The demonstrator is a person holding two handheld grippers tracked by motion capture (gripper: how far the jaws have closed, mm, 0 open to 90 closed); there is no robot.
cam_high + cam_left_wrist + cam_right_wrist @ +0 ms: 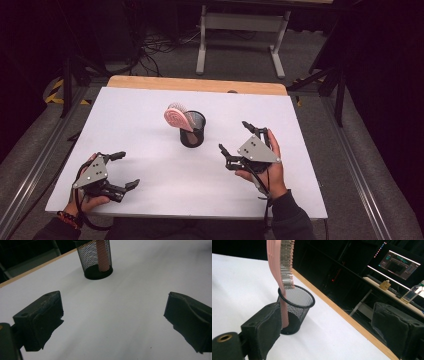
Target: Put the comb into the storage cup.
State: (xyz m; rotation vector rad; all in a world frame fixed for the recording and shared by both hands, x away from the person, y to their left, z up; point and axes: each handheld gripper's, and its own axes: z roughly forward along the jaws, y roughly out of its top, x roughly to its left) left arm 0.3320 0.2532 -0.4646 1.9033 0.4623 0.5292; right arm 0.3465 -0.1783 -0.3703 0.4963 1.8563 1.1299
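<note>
We view the table [150, 200] from above its near edge. Both gripper cameras sit low, sharing the mesh cup [96, 261].

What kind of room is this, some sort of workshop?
Probably a lab or recording studio, not a home. A person's hands hold a left gripper and a right gripper over a white table with a mesh cup and pink brush; cables trail behind, and a monitor glows.

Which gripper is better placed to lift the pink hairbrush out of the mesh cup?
Right. The right gripper is open and nearer the mesh cup holding the pink hairbrush; the left gripper is farther away.
</note>
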